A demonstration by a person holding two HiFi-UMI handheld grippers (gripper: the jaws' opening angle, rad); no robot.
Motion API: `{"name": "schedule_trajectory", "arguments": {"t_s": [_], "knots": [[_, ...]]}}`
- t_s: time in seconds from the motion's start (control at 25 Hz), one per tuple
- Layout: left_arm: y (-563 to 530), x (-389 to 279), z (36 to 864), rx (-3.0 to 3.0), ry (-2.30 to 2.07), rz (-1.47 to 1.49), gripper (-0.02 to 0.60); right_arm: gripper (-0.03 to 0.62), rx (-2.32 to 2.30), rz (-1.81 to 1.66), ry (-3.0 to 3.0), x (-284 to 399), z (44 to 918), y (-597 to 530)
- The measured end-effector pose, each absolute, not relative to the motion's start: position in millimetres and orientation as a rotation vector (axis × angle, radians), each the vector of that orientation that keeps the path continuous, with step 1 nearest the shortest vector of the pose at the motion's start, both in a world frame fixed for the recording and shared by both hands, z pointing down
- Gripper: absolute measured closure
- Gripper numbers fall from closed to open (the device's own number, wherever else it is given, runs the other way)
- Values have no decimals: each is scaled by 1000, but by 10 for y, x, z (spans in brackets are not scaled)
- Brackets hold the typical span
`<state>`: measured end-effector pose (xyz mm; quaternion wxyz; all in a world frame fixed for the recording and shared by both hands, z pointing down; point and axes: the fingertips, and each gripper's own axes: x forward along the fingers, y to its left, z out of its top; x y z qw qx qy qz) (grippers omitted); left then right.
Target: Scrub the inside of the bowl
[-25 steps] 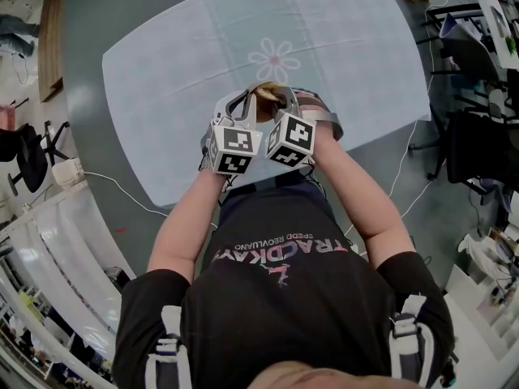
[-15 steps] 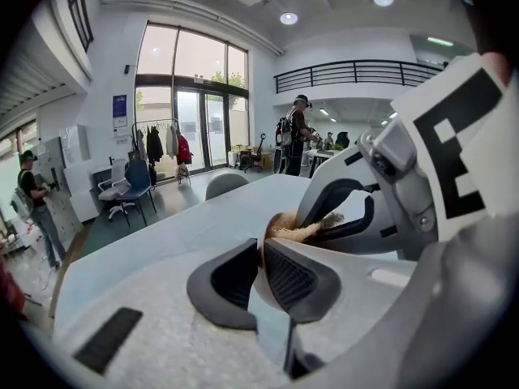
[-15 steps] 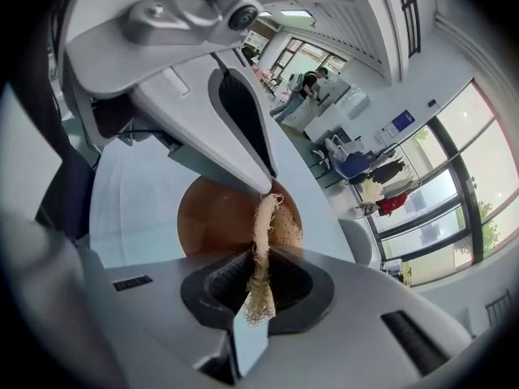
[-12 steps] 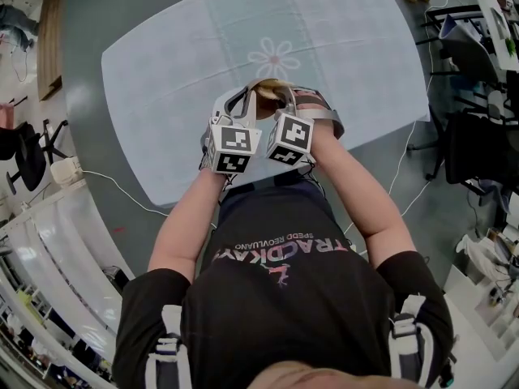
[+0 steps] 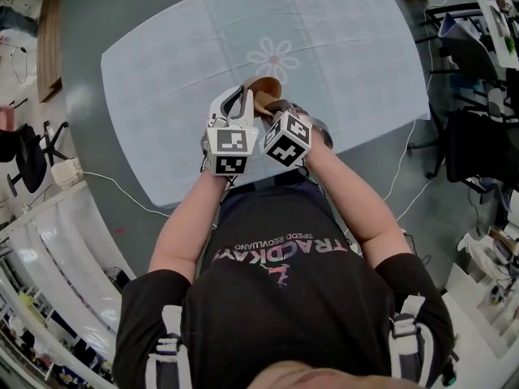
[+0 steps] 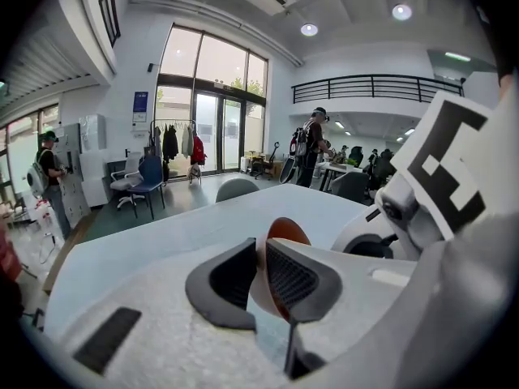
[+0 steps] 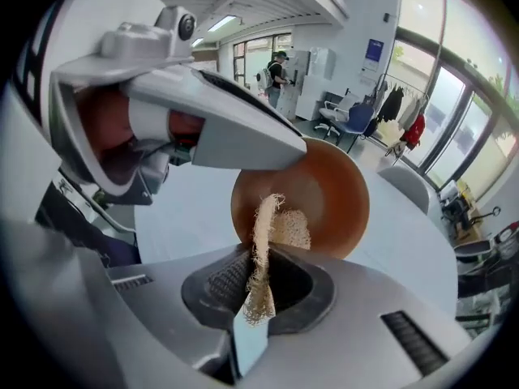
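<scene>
A small bowl (image 7: 328,186), orange-brown inside and pale outside, is held tilted above the table. My left gripper (image 6: 261,256) is shut on the bowl's rim (image 6: 286,230), one jaw inside and one outside. My right gripper (image 7: 258,280) is shut on a tan loofah scrubber (image 7: 261,241). The scrubber's far end lies against the bowl's inner wall. In the head view the bowl (image 5: 264,87) shows just beyond the left gripper (image 5: 246,104) and the right gripper (image 5: 274,110), which sit side by side.
A pale blue table (image 5: 170,63) with a flower print (image 5: 274,58) lies below the grippers. Office chairs (image 6: 147,181) and people (image 6: 310,147) stand far off. A chair and gear (image 5: 474,140) crowd the floor at the right.
The right gripper has shifted left and closer to the left gripper. More of the bowl shows beyond the grippers in the head view.
</scene>
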<state>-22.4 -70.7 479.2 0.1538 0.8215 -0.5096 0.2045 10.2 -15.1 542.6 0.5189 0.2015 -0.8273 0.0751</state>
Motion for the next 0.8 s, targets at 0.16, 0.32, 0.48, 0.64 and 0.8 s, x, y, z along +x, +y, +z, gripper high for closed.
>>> {"name": "schedule_trajectory", "arguments": {"t_s": [0.16, 0.32, 0.48, 0.64, 0.8], "knots": [[-684, -241, 4808, 2336, -1464, 564, 535, 562, 498, 364, -2093, -65, 5325, -95], [-675, -260, 4783, 2333, -1455, 523, 537, 562, 477, 448, -2178, -162, 5210, -86], [-673, -284, 4780, 2322, -1430, 492, 537, 562, 461, 434, -2200, -137, 5200, -87], [-646, -288, 4808, 2314, -1408, 491, 537, 562, 449, 429, -2162, -67, 5254, -86], [-623, -219, 4824, 2350, -1370, 525, 535, 562, 456, 387, -2080, 108, 5347, -151]]}}
